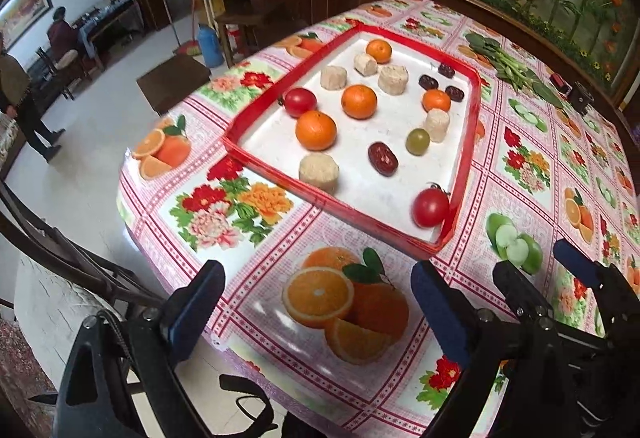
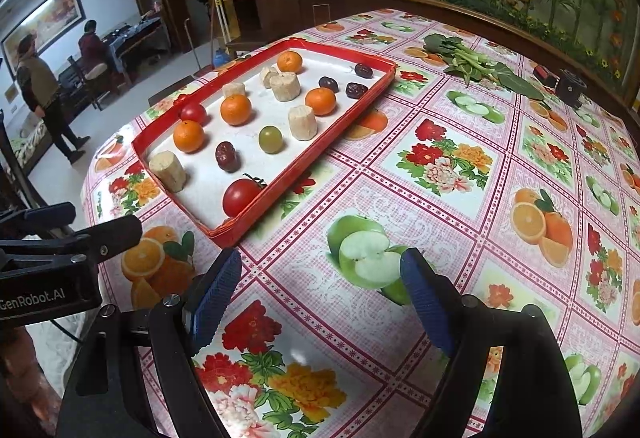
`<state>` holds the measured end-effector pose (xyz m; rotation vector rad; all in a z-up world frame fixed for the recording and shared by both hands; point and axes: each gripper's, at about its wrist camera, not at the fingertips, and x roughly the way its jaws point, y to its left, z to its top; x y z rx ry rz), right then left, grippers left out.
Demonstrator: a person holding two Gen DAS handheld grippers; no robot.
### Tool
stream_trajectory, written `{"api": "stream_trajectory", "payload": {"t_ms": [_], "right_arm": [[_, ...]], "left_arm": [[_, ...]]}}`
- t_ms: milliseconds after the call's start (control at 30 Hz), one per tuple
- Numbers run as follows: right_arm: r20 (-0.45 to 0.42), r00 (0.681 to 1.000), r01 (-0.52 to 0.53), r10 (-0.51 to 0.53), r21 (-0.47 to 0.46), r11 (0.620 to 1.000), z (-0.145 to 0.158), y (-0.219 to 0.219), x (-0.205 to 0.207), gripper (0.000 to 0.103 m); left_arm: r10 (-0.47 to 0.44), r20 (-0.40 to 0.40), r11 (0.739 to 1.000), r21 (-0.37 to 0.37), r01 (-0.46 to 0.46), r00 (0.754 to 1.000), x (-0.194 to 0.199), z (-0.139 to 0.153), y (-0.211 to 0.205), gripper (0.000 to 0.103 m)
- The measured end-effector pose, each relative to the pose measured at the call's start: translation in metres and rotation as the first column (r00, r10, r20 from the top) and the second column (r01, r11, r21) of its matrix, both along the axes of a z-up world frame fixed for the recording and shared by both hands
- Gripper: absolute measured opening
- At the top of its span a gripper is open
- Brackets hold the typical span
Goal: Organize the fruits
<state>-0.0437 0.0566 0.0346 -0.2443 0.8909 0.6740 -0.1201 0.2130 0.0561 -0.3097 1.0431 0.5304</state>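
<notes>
Currently both my claws hang above the flowered tablecloth (image 2: 440,165), short of the red tray (image 1: 466,157). Left gripper (image 1: 316,302) jaws wide apart, nothing between them, over a printed orange picture. Right gripper (image 2: 320,278) also wide, empty, over a printed green apple.

Fruit all sits loose in the tray: four oranges, nearest one (image 1: 316,130) by the left rim; two red tomatoes, one (image 1: 430,206) in the near corner touching the rim, other (image 1: 300,102) at the left edge; one green tomato (image 1: 417,141) mid-tray; dark red dates, one (image 1: 383,159) beside the green tomato, three at the far right corner. Pale cylindrical chunks (image 1: 319,171) scattered between them. Leafy greens (image 2: 476,63) lie on the cloth beyond the tray.
</notes>
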Motion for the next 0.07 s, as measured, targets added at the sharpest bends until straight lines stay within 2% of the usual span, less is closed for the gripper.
{"api": "stream_trajectory", "payload": {"t_ms": [67], "right_arm": [[0.004,1.0,-0.002,0.002,0.0,1.0,0.0008,0.0001,-0.0017,0.081]], "left_arm": [[0.006,-0.005,1.0,-0.012,-0.006,1.0,-0.0015,-0.0013,0.0013,0.096]]}}
